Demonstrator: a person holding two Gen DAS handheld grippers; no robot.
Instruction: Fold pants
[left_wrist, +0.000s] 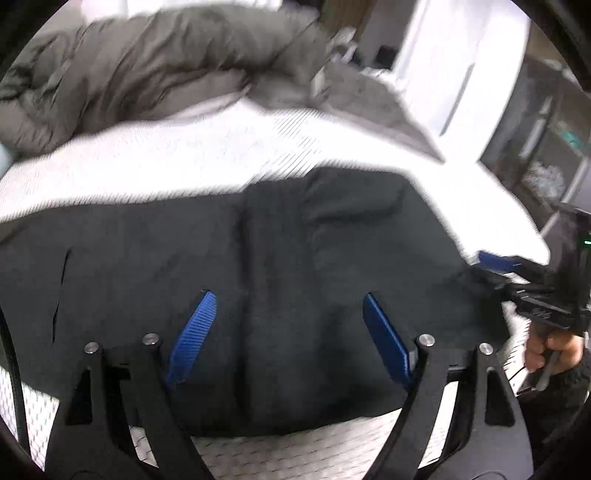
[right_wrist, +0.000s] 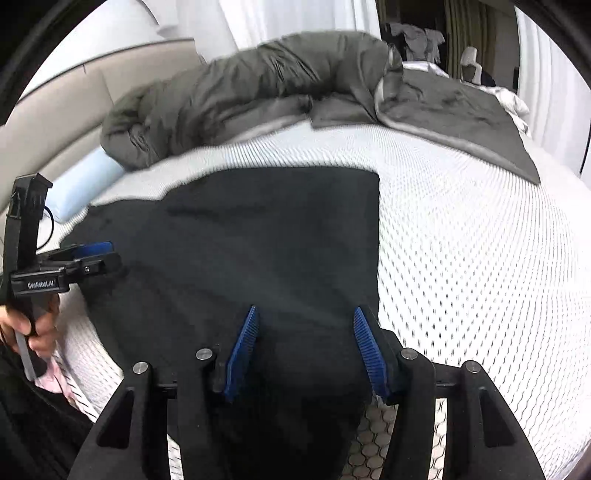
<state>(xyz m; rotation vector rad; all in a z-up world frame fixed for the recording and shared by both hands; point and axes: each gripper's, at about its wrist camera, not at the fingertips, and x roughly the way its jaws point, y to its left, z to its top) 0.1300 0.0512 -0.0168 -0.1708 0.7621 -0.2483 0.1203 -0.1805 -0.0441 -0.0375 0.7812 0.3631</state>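
Note:
The black pants (left_wrist: 280, 266) lie flat and folded on the white mattress (left_wrist: 177, 166); they also show in the right wrist view (right_wrist: 236, 251). My left gripper (left_wrist: 288, 306) hovers open over the near part of the pants, blue pads apart, holding nothing. It appears at the left of the right wrist view (right_wrist: 92, 254), at the pants' left edge. My right gripper (right_wrist: 304, 321) is open over the pants' near right corner, empty. It appears at the right of the left wrist view (left_wrist: 495, 262), at the pants' right edge.
A bunched grey duvet (right_wrist: 258, 85) lies across the far side of the mattress (right_wrist: 461, 258). A light blue pillow (right_wrist: 85, 181) sits at the far left by the beige headboard (right_wrist: 55, 110). Shelving (left_wrist: 546, 147) stands beyond the bed's right edge.

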